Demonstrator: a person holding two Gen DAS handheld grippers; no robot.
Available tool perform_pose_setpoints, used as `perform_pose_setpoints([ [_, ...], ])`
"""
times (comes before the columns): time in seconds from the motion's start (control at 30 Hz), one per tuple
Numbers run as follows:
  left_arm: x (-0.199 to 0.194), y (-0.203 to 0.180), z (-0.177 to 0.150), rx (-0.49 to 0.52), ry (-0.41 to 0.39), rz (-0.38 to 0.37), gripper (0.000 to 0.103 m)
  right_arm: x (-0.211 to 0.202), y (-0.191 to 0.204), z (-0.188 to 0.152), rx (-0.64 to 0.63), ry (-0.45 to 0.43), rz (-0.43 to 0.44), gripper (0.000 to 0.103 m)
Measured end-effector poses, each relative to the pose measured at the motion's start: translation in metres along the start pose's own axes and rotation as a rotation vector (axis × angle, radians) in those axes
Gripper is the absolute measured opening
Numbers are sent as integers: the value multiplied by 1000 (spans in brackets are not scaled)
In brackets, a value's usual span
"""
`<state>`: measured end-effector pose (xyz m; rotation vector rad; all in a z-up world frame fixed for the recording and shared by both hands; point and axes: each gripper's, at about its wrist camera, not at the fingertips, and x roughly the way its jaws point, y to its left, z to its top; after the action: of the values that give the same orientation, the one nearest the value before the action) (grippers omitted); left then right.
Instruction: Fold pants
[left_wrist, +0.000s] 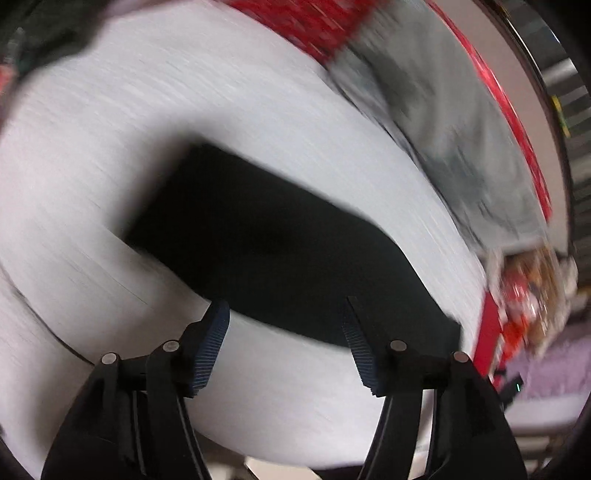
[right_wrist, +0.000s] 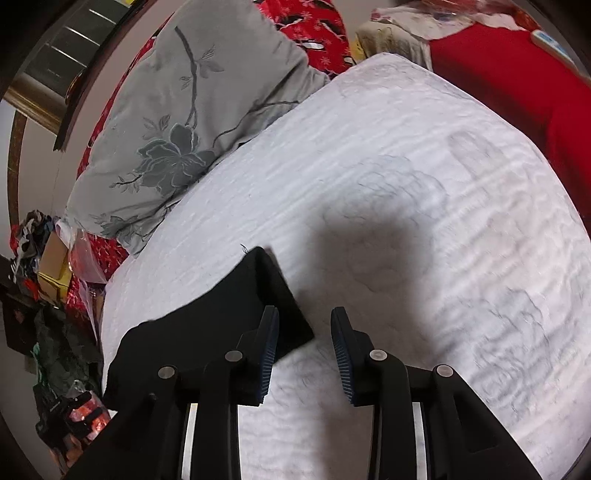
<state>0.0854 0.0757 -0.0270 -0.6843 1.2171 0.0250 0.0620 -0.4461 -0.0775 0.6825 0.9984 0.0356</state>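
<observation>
Both claws, left (left_wrist: 286, 343) and right (right_wrist: 304, 350), are hanging released, gripping nothing. Pants (left_wrist: 258, 240) are lying just ahead, looking soft and floppy; I'd be pinching corners.

The pants (right_wrist: 236, 295) are laid on the bedspread (right_wrist: 406, 184); a pillow (right_wrist: 184, 122) is set behind them at the bedspread's edge.

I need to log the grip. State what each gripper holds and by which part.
Nothing is held. The left gripper is open above the black pants on the white bedspread. The right gripper is open beside their corner, pads clear.
</observation>
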Motion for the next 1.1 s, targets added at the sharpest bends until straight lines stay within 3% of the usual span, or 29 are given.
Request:
perform_pose_setpoints([
  [0.13, 47, -64, -38, 29, 131, -69, 62, -15, -8, -2, -14, -1, 29, 43],
  [0.27, 94, -126, -72, 13, 239, -132, 62, -25, -15, 3, -28, 7, 61, 45],
  [0.5, 144, -183, -118, -49, 317, -166, 62, -11, -18, 21, -92, 99, 102, 47],
  [0.63, 160, -189, -131, -133, 333, -192, 62, 14, -18, 36, -78, 175, 179, 47],
  [0.87, 189, -214, -140, -164, 342, -209, 62, 63, -14, 61, -59, 294, 266, 51],
  [1.1, 202, -228, -135, -227, 278, -259, 62, 82, -21, 77, 8, 315, 341, 52],
])
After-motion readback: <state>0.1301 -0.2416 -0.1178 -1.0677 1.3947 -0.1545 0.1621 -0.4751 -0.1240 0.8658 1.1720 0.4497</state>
